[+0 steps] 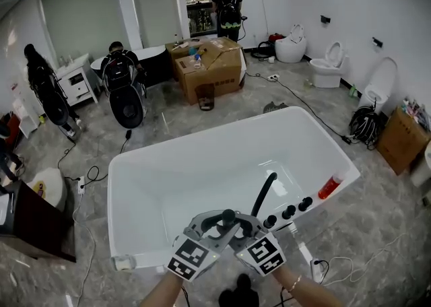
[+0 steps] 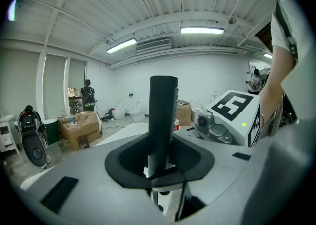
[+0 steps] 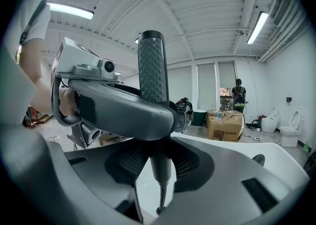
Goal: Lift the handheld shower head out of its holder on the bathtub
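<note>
Both left claw point(image 2: 160, 162) and right claw point(image 3: 160, 169) pinch the dimpled shower head point(image 3: 152, 66).

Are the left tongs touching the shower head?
Touching: in the left gripper view, the left tongs clamp the shower head, with their pads pressed against its dark handle.

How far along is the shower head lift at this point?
Done: the left claw is shut on the shower head, which stands upright. In hand: the lift; a thin hose shows beneath it, so it looks partly raised. The right claw sits around its lower stem, grip unclear. Remaining: drawing it clear of the bathtub rim.
</note>
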Demonstrator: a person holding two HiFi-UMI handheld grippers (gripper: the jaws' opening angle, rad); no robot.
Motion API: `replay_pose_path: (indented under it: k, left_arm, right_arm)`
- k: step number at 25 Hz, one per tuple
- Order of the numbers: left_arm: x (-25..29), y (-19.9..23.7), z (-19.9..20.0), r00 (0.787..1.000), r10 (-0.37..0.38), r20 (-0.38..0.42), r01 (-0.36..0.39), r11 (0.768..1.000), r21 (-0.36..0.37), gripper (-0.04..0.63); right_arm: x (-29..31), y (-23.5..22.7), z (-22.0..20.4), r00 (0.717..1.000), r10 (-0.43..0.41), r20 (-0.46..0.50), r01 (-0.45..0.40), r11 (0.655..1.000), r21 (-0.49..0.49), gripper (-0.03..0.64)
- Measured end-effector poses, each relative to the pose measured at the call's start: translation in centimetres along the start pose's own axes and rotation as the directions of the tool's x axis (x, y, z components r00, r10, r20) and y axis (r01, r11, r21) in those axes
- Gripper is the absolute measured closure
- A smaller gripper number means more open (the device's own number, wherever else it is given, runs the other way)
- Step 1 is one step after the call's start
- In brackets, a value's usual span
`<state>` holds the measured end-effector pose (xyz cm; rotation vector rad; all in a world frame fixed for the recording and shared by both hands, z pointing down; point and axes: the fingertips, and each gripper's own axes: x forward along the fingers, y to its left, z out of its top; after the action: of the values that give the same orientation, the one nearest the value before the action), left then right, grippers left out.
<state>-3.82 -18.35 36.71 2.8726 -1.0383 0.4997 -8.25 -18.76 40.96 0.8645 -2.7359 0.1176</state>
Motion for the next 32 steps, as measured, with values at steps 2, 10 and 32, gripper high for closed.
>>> replay_pose_path:
  k: [2, 10, 32]
  left_arm:
    - [-0.4, -0.2, 0.9, 1.0, 0.001, 0.004, -0.001, 1.0, 0.006, 0.443]
    - [-1.8, -1.2, 3.2, 1.0, 0.011, 0.023, -0.012, 1.0, 0.019, 0.442]
    - [-4.2, -1.4, 4.8, 0.997, 0.017, 0.075, -0.017, 1.0, 0.001, 0.443]
  right_arm:
    - [-0.4, 0.2, 0.9, 1.0, 0.002, 0.005, -0.002, 1.0, -0.002, 0.474]
    - [-2.1, 0.9, 2.7, 1.0, 0.006, 0.021, -0.006, 1.0, -0.021, 0.474]
    - [-2.7, 2.5, 4.8, 1.0, 0.001, 0.014, 0.001, 0.996, -0.095, 0.476]
